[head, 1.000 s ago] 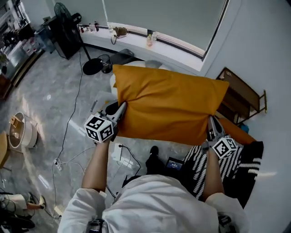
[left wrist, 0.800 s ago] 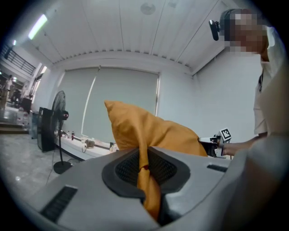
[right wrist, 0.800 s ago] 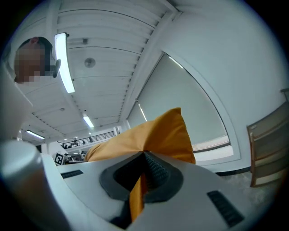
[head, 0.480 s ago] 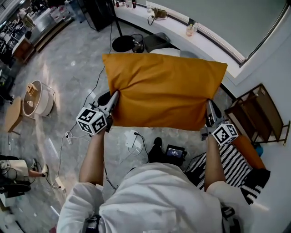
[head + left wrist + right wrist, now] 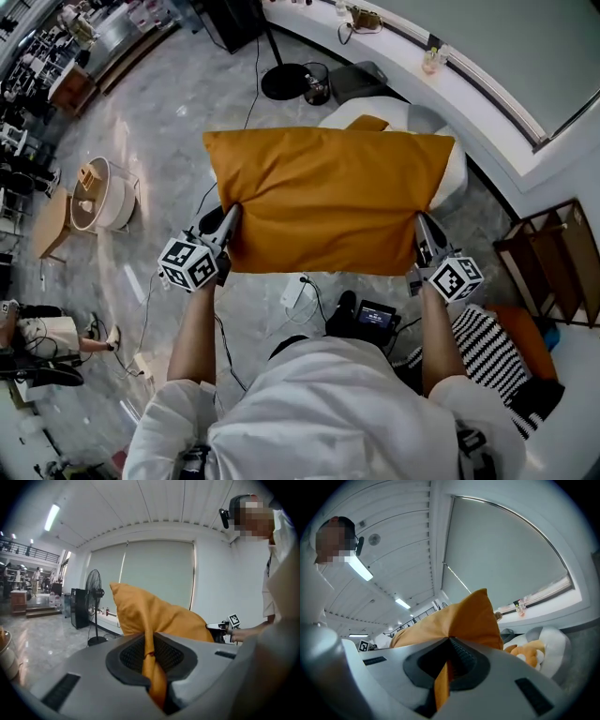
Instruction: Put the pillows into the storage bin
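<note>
Pinching the orange pillow (image 5: 328,202) by its two near corners, the left gripper (image 5: 228,220) and right gripper (image 5: 420,230), both clamped on fabric, hold it spread flat in mid-air, likely to lower it squarely into the white storage bin (image 5: 457,173) beyond.

Left forearm (image 5: 195,342) and right forearm (image 5: 437,342) bare, stretched forward and wide apart; left claw (image 5: 231,216) and right claw (image 5: 419,223) each clamped tight on a near corner of the pillow (image 5: 328,197), pointing away from the body.
</note>
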{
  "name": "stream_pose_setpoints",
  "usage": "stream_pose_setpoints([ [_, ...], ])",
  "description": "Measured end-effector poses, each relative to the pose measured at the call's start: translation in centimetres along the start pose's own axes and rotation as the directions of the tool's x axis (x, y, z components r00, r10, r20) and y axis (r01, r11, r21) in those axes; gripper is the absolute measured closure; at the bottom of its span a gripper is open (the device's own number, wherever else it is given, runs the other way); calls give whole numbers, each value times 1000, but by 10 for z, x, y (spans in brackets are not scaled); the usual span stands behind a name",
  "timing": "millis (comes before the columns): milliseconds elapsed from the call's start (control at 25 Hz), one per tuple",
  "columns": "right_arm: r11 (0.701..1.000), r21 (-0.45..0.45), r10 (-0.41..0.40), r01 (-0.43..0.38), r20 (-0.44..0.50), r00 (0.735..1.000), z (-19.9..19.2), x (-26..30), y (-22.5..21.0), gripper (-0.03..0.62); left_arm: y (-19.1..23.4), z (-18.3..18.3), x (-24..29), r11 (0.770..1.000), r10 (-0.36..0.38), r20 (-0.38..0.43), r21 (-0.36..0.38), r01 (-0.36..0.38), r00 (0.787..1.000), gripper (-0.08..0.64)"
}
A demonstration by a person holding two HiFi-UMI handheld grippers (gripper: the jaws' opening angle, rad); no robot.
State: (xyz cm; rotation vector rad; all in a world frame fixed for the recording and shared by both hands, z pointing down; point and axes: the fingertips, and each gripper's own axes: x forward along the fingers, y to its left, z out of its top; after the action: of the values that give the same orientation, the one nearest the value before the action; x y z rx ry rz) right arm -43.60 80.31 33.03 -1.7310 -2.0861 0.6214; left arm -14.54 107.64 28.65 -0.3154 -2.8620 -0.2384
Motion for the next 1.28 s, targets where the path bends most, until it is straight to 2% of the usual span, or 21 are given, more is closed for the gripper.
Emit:
stream_pose_setpoints([
  [160, 999, 47, 2, 1, -62, 998, -33, 26, -9, 563, 30, -17, 6, 999, 37, -48, -26, -38, 998, 512],
  [440, 989, 139, -20, 44, -169, 985, -95, 73, -16, 563, 99, -40, 29, 998, 50, -148, -38, -57, 988, 512],
  [720, 964, 205, -125, 172, -223, 967, -163, 79, -22, 563, 154, -96, 74, 997, -55, -255, -67, 39, 965, 512],
  [840, 943, 225, -190, 243, -233, 954, -196, 80, -28, 563, 175, -128, 99, 992, -120, -304, -81, 99, 945, 512],
  [960, 910, 259, -263, 324, -244, 933, -234, 82, -38, 563, 197, -164, 129, 984, -178, -363, -93, 154, 915, 512],
  [1160, 844, 330, -346, 423, -269, 899, -304, 88, -54, 563, 230, -225, 169, 974, -227, -451, -122, 193, 863, 514],
  [1280, 821, 350, -366, 450, -282, 887, -337, 94, -65, 563, 246, -259, 185, 969, -246, -494, -131, 208, 834, 514],
])
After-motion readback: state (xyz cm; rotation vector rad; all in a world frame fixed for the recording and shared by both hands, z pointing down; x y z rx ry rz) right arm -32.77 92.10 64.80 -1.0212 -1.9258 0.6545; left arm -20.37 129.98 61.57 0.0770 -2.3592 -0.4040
